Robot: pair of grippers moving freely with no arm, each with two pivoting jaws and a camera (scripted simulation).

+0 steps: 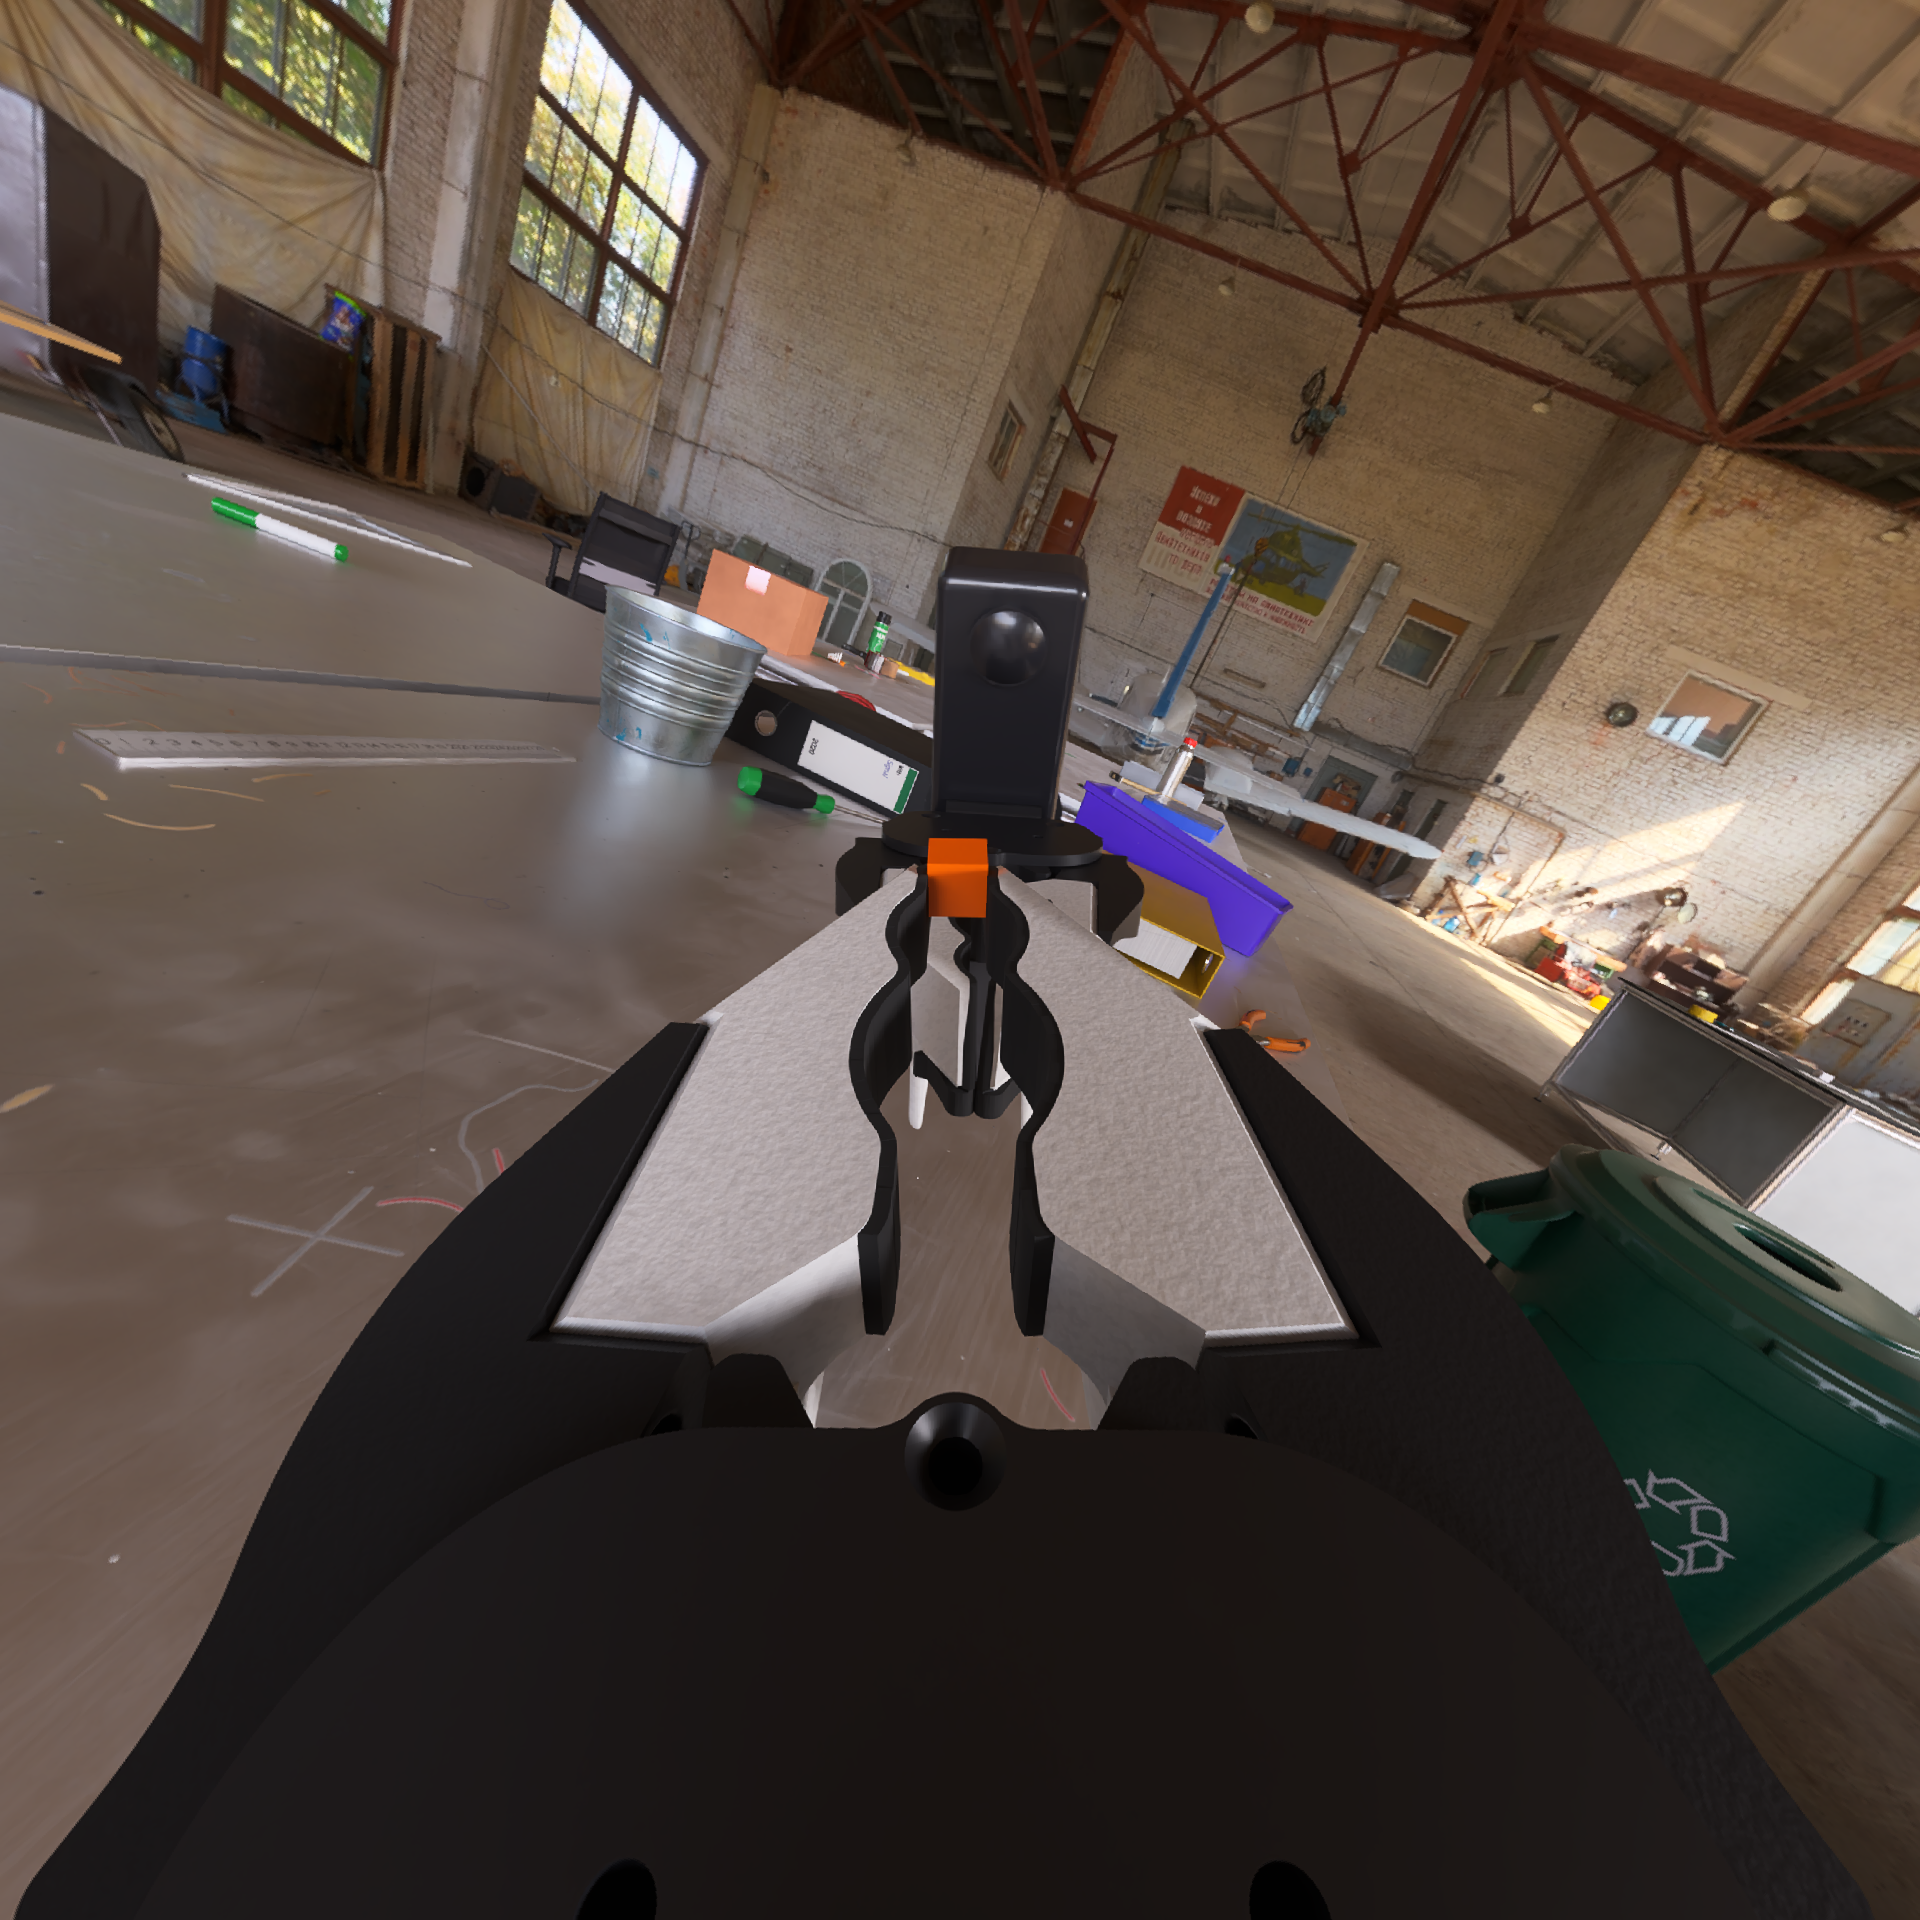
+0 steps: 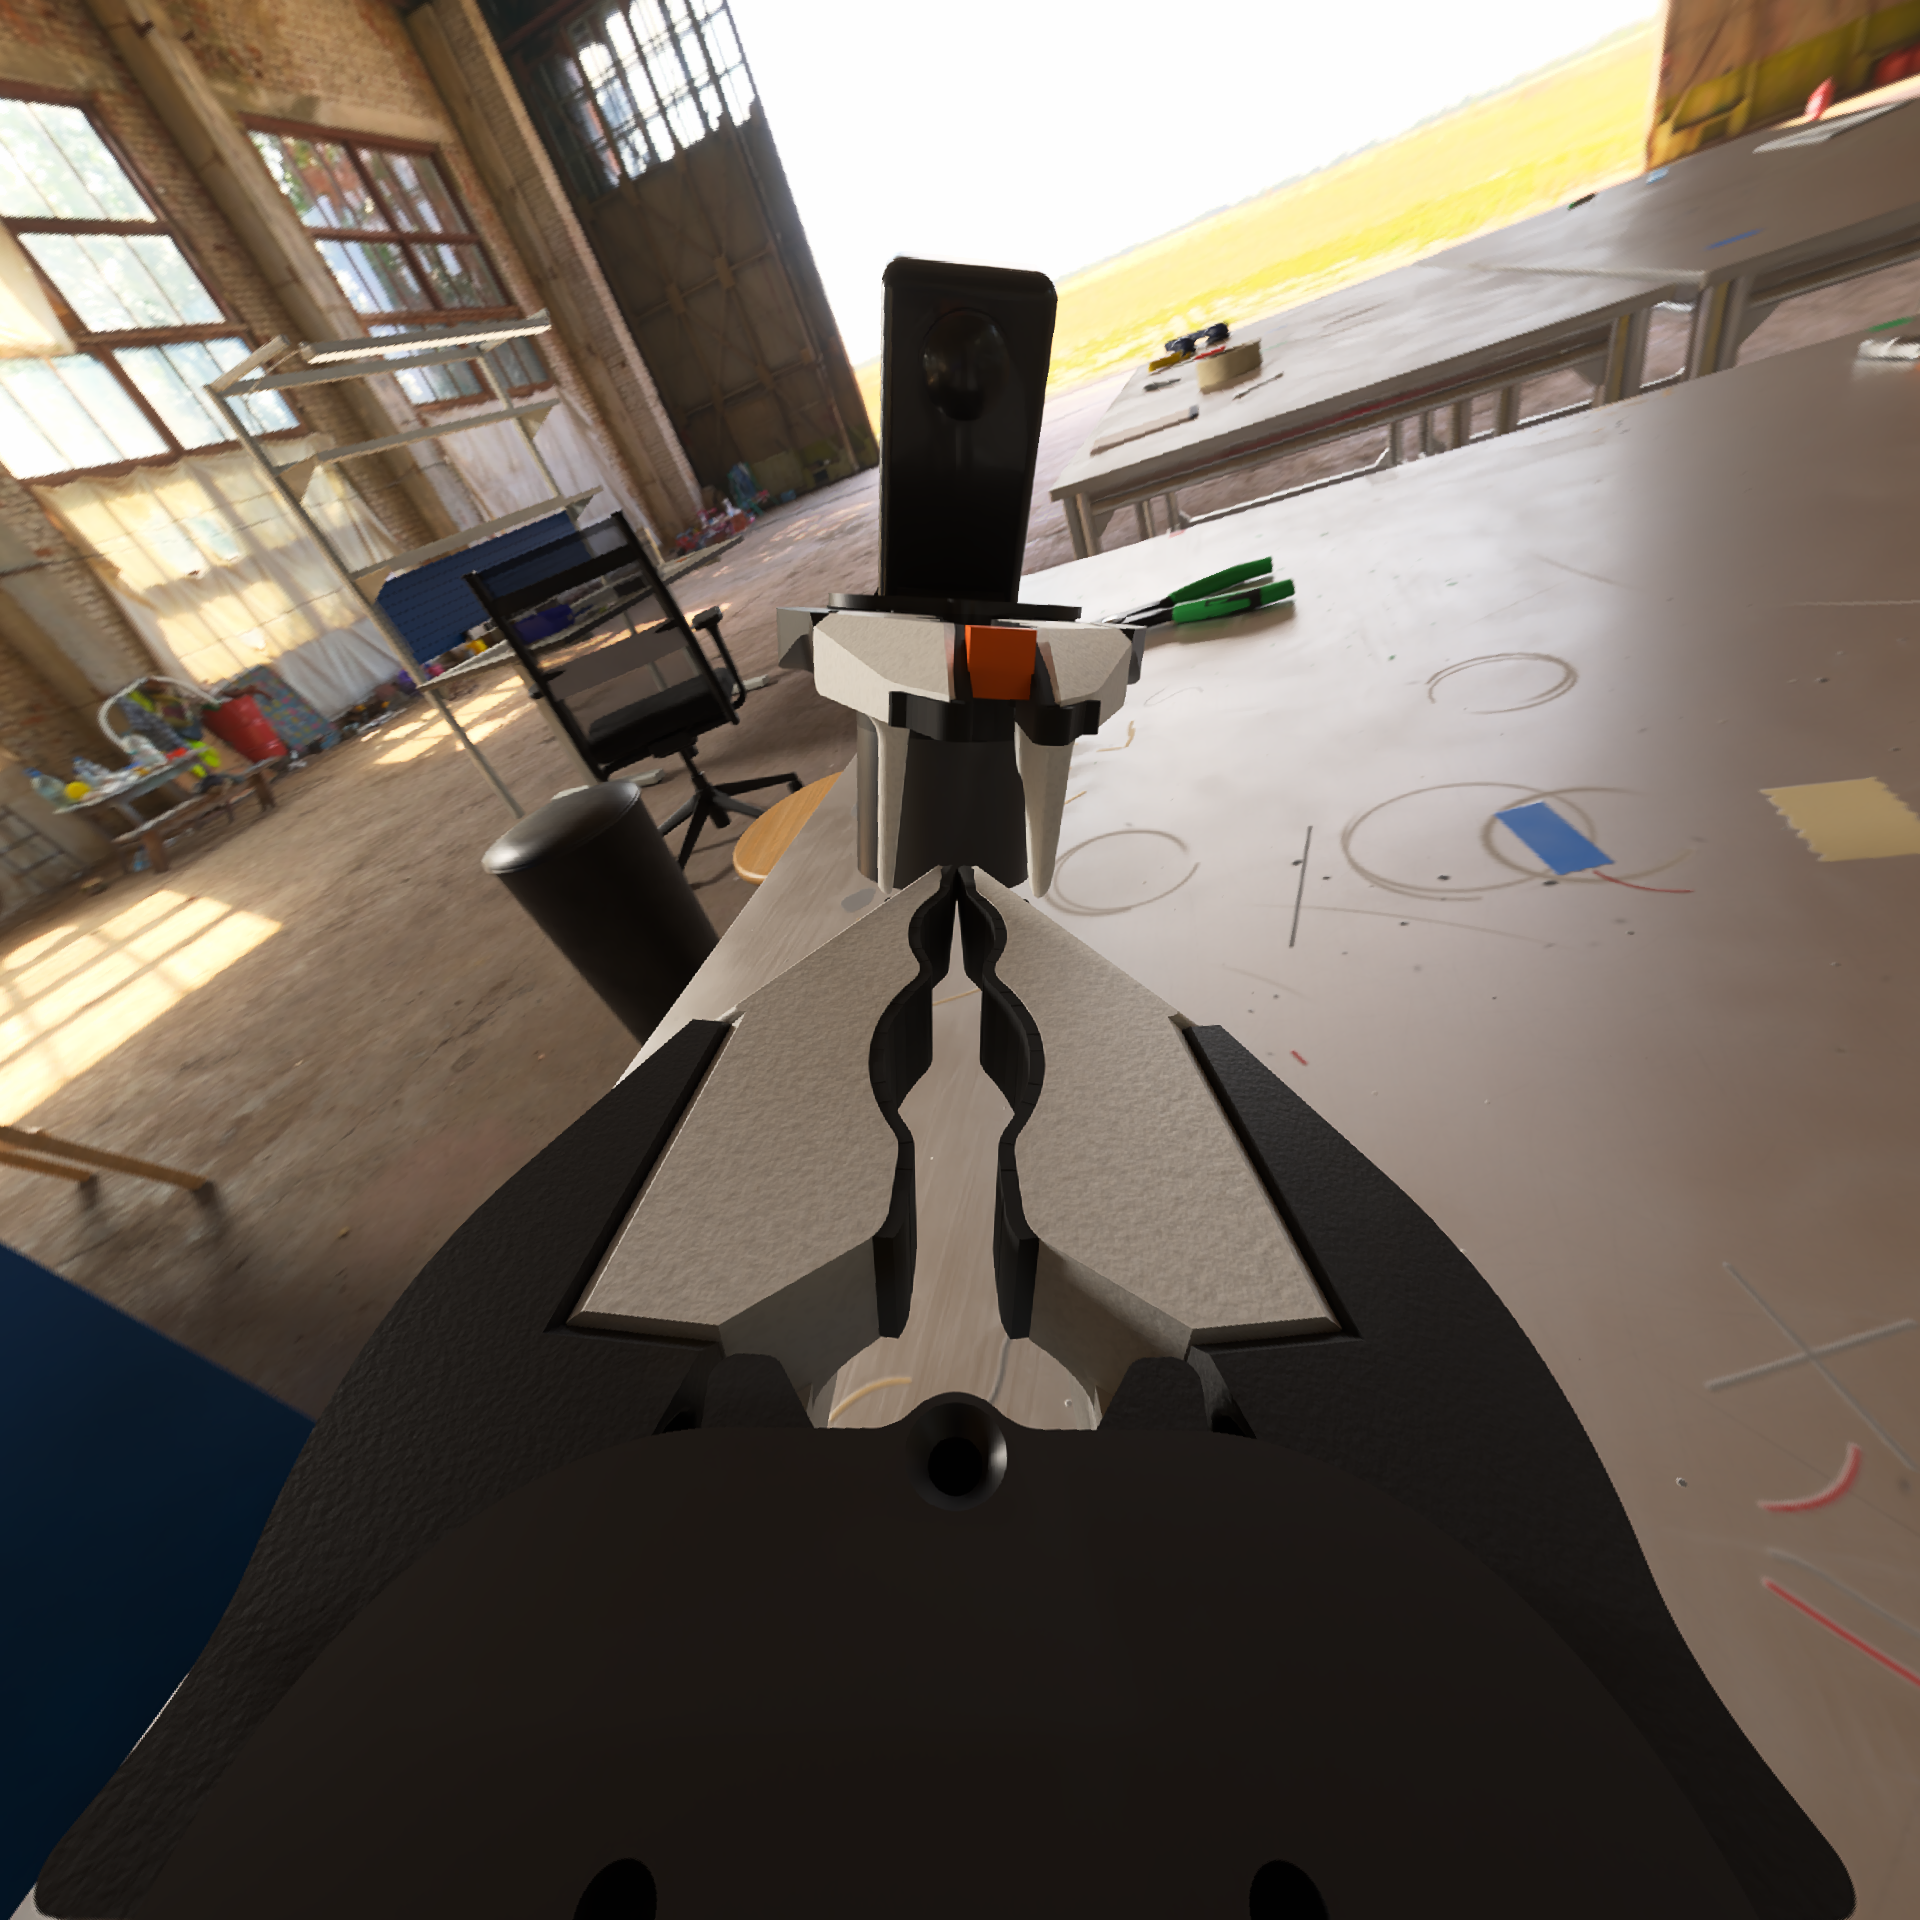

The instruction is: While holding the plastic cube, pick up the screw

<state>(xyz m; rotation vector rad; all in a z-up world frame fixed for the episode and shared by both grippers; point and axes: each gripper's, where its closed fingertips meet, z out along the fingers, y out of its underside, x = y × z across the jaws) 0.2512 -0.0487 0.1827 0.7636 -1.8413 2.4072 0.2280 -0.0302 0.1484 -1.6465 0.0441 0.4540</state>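
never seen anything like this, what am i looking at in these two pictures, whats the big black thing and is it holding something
You are seeing two two-finger grippers, each with a camera looking forward along its own fingers. One picture is from the left gripper, the other from the right gripper. They face each other over a grey table, so each also shows in the other's view. The left gripper pinches a small orange plastic cube. The right gripper's fingers are closed, with nothing visible between them. On the table lie a ribbed metal bucket, a green-handled screwdriver, a black binder and green-handled pliers.
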